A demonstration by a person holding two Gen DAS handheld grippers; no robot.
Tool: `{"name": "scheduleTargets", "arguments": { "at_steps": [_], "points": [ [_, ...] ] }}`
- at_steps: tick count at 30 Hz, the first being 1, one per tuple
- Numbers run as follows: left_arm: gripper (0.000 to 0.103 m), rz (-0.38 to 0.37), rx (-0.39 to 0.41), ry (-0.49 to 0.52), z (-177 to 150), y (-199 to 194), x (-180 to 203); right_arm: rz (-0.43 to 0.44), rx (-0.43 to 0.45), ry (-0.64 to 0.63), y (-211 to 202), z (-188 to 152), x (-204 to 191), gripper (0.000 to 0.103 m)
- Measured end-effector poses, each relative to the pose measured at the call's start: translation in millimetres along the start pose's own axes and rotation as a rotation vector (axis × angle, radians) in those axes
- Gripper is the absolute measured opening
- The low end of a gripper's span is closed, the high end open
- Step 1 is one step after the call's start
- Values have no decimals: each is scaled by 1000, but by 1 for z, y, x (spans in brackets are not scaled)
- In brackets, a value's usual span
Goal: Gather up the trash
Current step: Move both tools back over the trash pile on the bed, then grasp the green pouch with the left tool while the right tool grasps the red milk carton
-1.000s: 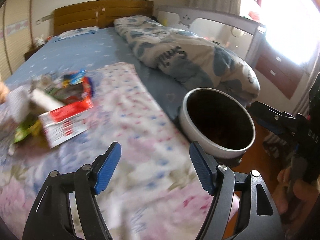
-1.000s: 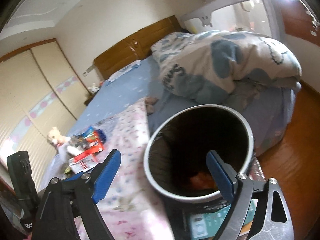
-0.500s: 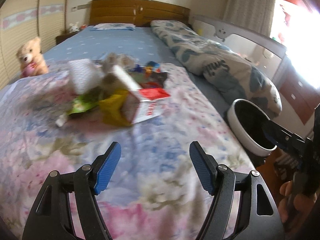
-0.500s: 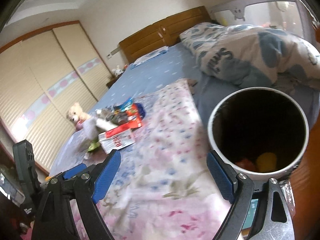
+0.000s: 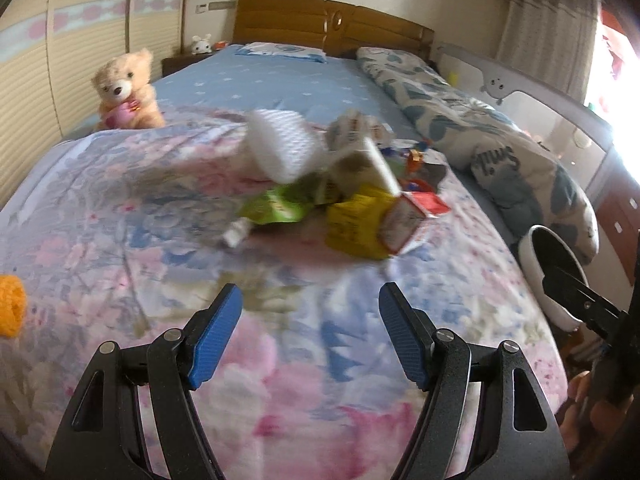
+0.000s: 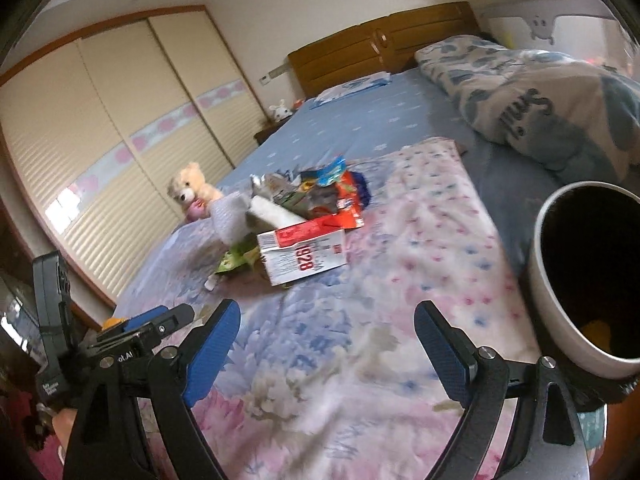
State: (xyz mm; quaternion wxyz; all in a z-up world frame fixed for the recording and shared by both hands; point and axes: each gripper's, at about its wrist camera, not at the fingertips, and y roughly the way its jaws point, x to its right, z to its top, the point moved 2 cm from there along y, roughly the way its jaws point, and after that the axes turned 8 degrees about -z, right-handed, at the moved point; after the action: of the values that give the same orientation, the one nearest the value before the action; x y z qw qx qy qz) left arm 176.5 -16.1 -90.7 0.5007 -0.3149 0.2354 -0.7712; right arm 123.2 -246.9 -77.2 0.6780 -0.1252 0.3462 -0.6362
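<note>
A pile of trash (image 5: 340, 188) lies on the floral blanket (image 5: 200, 240) in the middle of the bed: a white foam piece (image 5: 280, 148), a green wrapper (image 5: 276, 208), a yellow packet (image 5: 356, 220) and a red-and-white carton (image 6: 304, 256). The pile also shows in the right wrist view (image 6: 296, 216). My left gripper (image 5: 310, 332) is open and empty, short of the pile. My right gripper (image 6: 328, 344) is open and empty over the blanket. A white trash bin (image 6: 548, 280) with a dark inside stands at the bed's right edge; it also shows in the left wrist view (image 5: 536, 272).
A teddy bear (image 5: 126, 92) sits at the bed's left side. A rolled blue-patterned quilt (image 5: 500, 152) lies along the right. A wooden headboard (image 5: 332, 28) is at the back, a wardrobe (image 6: 100, 128) on the left. An orange thing (image 5: 10, 310) lies at the left edge.
Both grippers have swung left, away from the bin and toward the trash pile. The pile now sits centred ahead of the left gripper, and the bin has slid to the right edge of both views.
</note>
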Motion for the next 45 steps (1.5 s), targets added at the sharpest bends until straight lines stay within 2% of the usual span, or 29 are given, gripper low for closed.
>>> {"name": "scheduleTargets", "arguments": {
  "at_steps": [9,17,22,29,34,36,37,38,39,41,45],
  "points": [
    [73,-11,-61,20,10,18,-27,34,-39,-59,31,6,-18,92],
    [77,-26,-121,115,27,42,-36,60,-77,-126,60,19,-29,96],
    [82,-58,-157,146,44,60,-49,73,-94,-198,82,29,-37,100],
    [86,-106,-218,242,54,88,-47,74,-147,-284,116,34,-44,101],
    [86,-85,-234,281,56,106,-45,82,-179,-279,134,37,-39,100],
    [75,-93,-237,279,57,110,-45,91,-184,-268,137,38,-37,100],
    [56,-99,-240,281,55,110,-43,89,-179,-267,137,38,-37,98],
    [42,-100,-246,281,54,111,-42,84,-173,-270,137,38,-38,95],
    [37,-92,-243,282,53,111,-42,80,-167,-273,137,38,-39,90],
    [16,-88,-230,279,51,107,-40,70,-158,-270,133,37,-39,88],
    [16,-113,-205,225,44,87,-40,91,-132,-230,116,32,-37,87]
  ]
}}
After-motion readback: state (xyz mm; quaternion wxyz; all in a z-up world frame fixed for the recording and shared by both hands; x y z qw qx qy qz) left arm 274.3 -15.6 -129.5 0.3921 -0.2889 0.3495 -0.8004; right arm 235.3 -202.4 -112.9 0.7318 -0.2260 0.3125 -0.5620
